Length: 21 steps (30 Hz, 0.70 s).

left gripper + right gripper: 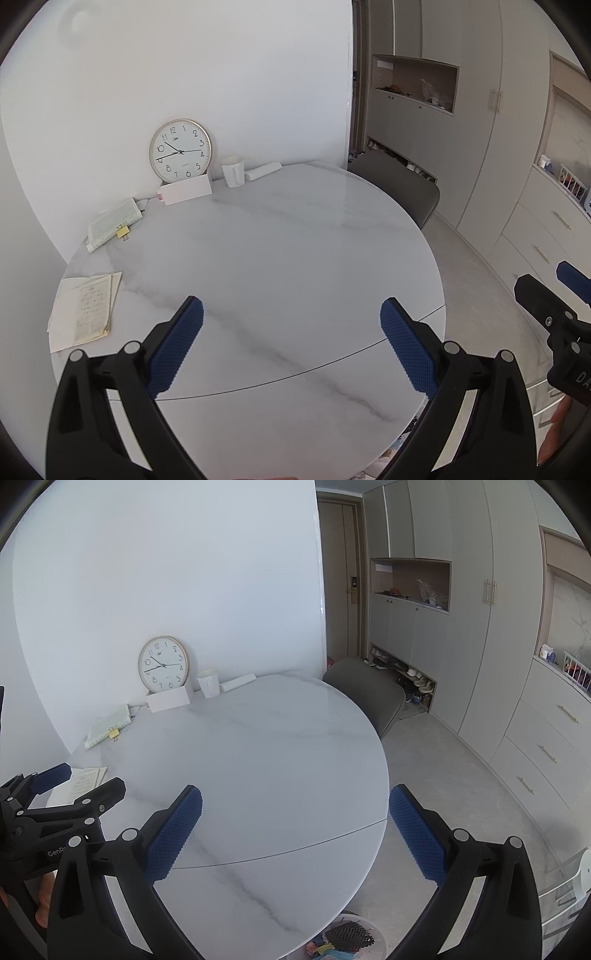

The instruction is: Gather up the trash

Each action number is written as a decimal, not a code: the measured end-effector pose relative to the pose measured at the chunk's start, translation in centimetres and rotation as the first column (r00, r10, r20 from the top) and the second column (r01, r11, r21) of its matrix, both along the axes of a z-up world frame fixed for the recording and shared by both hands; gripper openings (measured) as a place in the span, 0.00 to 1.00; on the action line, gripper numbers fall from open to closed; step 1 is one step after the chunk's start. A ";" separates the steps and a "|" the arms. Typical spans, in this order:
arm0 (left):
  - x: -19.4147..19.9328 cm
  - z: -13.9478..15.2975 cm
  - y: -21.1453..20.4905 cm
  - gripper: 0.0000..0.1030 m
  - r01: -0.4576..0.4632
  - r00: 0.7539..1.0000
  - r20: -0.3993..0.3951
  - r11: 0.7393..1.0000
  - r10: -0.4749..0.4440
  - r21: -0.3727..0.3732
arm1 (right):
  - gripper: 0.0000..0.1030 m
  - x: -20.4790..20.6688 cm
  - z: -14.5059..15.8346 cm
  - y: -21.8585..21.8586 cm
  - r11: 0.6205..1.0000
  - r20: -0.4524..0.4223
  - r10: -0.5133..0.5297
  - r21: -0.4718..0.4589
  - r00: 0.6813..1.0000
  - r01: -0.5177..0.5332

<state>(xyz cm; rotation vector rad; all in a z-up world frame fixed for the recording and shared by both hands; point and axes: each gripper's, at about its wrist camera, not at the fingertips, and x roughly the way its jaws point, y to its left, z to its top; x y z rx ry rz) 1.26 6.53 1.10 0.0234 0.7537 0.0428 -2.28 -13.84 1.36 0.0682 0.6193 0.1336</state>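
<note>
The left claw point(291, 341) hangs above the near part of the round marble worktop point(280, 243), its blue-padded fingers point(177, 347) spread wide with nothing between them. The right claw point(295, 830) is likewise spread and empty, held over the worktop's near right edge, one finger above the marble and the other out over the floor point(443, 775). Each claw shows at the edge of the other's view, the two side by side and apart.

The trash sits in a pale bin point(347, 939) on the floor, tucked under the near rim of the worktop: a black mesh piece point(349, 938) on top of coloured scraps, though the fisheye edge cuts most of it off, so what the scraps are I cannot tell.

At the far side, against the white wall, a round clock point(180, 150) leans upright behind a small white box point(186, 192). Just right of it stands a white mug point(233, 171), and beside that lies a white roll point(263, 170). Along the left rim lie a folded printed sheet point(112, 225) with a yellow clip point(122, 232) and, nearer, a stack of papers point(86, 310). A grey chair point(365, 694) stands at the far right edge of the worktop, with tall cabinets point(476, 627) beyond.
</note>
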 end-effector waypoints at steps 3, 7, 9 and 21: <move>0.1 0.0 0.0 0.90 0.002 1.000 -0.001 1.000 -0.002 -0.002 | 0.98 0.1 0.0 0.0 1.000 -0.002 -0.003 0.000 1.000 0.003; 0.0 0.0 0.0 0.90 0.004 1.000 0.000 1.000 -0.004 -0.005 | 0.98 0.1 0.0 -0.1 1.000 -0.003 -0.005 -0.001 1.000 0.005; -0.1 0.0 0.0 0.90 0.004 1.000 0.000 1.000 -0.004 -0.005 | 0.98 0.0 0.0 -0.1 1.000 -0.002 -0.004 -0.003 1.000 0.004; -0.4 0.0 0.1 0.90 0.001 1.000 0.005 1.000 -0.001 -0.004 | 0.98 -0.5 0.0 0.4 1.000 0.003 -0.002 -0.010 1.000 0.002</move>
